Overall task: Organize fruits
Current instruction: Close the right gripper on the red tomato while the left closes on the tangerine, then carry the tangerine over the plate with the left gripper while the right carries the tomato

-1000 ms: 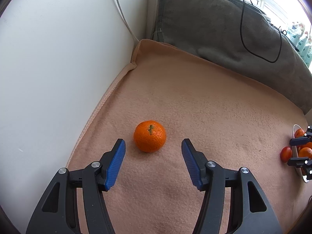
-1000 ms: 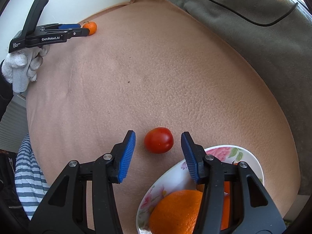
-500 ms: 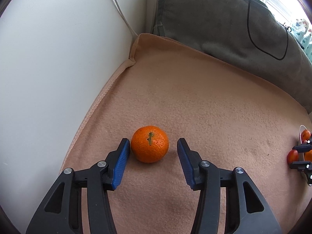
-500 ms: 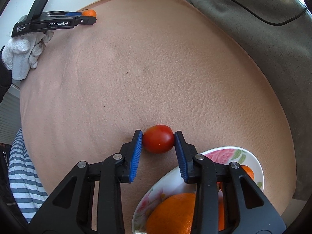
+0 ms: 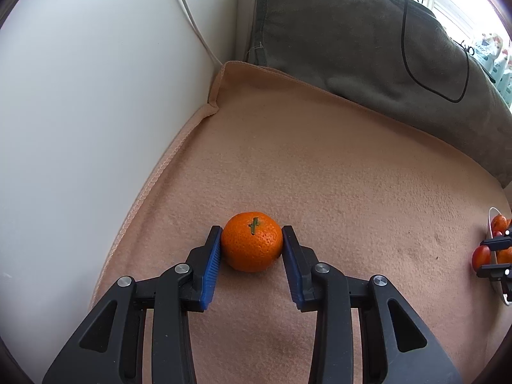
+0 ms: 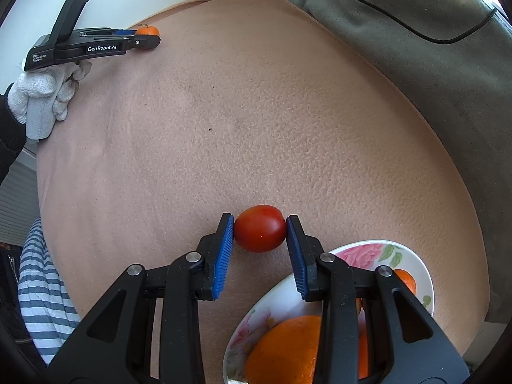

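A mandarin [image 5: 252, 241] with a green stem sits on the peach blanket [image 5: 320, 176] near the white wall. My left gripper [image 5: 252, 243] is shut on it, both blue pads touching its sides. In the right wrist view a red tomato [image 6: 260, 228] lies on the blanket just left of a floral plate [image 6: 377, 251]. My right gripper [image 6: 260, 228] is shut on the tomato. The plate holds a large orange [image 6: 284, 348] and a smaller mandarin [image 6: 406, 280], partly hidden by my right finger. The left gripper [image 6: 140, 36] with its mandarin [image 6: 148, 30] shows far off there.
A white wall [image 5: 80, 112] borders the blanket on the left. A grey cushion [image 5: 368, 48] with a black cable [image 5: 416, 73] runs along the back. The person's gloved hand [image 6: 41, 102] and striped sleeve [image 6: 41, 281] are at the left of the right wrist view.
Both grippers moved forward and closed. The left one now grips the mandarin and the right one grips the tomato. Neither fruit has left the blanket.
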The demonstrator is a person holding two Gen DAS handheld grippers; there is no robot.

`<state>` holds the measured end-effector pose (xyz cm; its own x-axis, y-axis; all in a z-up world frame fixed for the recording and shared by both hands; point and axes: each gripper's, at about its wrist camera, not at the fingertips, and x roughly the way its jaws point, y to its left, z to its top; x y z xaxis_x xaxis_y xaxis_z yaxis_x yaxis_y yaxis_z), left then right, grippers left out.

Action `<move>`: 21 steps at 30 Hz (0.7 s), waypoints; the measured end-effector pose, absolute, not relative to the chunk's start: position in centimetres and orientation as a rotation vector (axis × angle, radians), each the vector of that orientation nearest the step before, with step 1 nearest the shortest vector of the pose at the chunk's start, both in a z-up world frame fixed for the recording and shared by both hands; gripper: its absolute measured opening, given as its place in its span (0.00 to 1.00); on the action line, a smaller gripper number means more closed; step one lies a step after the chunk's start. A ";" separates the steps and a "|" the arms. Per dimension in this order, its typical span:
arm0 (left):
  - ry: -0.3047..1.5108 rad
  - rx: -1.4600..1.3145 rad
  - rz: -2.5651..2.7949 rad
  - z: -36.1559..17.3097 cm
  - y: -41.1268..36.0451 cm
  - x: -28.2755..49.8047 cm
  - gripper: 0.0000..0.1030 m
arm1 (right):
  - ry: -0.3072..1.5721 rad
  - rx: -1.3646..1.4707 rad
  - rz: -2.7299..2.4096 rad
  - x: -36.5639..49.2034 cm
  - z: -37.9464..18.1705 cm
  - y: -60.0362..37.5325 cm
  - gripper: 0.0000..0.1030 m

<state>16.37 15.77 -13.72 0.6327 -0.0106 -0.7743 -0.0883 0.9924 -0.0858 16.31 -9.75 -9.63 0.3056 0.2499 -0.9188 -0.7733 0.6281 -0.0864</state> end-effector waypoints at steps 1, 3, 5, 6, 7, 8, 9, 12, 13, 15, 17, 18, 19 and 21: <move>0.882 -0.119 0.040 -13.6 15.6 16.3 0.34 | 1.048 -0.581 0.732 16.2 -9.4 -9.8 0.34; 0.875 -0.121 0.029 -13.2 15.3 16.0 0.34 | 1.037 -0.568 0.734 15.9 -8.8 -10.0 0.34; 0.867 -0.124 0.015 -12.8 14.8 15.6 0.34 | 1.025 -0.553 0.737 15.6 -8.2 -10.2 0.34; 0.861 -0.123 0.007 -12.5 14.5 15.5 0.34 | 1.018 -0.546 0.738 15.3 -7.9 -10.3 0.34; 0.856 -0.123 -0.003 -12.1 14.2 15.2 0.34 | 1.011 -0.537 0.739 15.1 -7.6 -10.5 0.34; 0.849 -0.123 -0.013 -11.8 13.9 15.0 0.34 | 1.004 -0.527 0.740 14.8 -7.3 -10.7 0.34; 0.842 -0.122 -0.025 -11.4 13.5 14.9 0.34 | 0.997 -0.518 0.740 14.5 -7.1 -10.9 0.34; 0.818 -0.121 -0.063 -10.2 12.1 14.2 0.34 | 0.973 -0.481 0.735 13.6 -6.0 -11.9 0.34; 0.810 -0.120 -0.079 -9.8 11.5 14.0 0.34 | 0.965 -0.470 0.732 13.3 -5.6 -12.4 0.34; 0.796 -0.115 -0.113 -9.0 10.1 13.6 0.34 | 0.943 -0.453 0.722 12.6 -5.0 -13.1 0.34; 0.783 -0.108 -0.151 -8.3 8.7 13.1 0.34 | 0.928 -0.419 0.714 12.4 -4.7 -14.1 0.34; 0.778 -0.106 -0.172 -8.0 8.0 13.0 0.34 | 0.921 -0.401 0.709 12.1 -4.4 -14.8 0.34; 0.772 -0.104 -0.190 -7.6 7.3 12.8 0.34 | 0.913 -0.387 0.700 11.8 -4.1 -15.5 0.34; 0.762 -0.096 -0.229 -7.1 5.8 12.7 0.34 | 0.898 -0.362 0.682 11.3 -3.7 -16.9 0.34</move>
<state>12.70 5.85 -7.08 0.6999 -0.2401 -0.6726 0.1706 0.9707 -0.1690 11.34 -16.88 -3.72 0.4353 0.3888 -0.8120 -0.6774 0.7355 -0.0110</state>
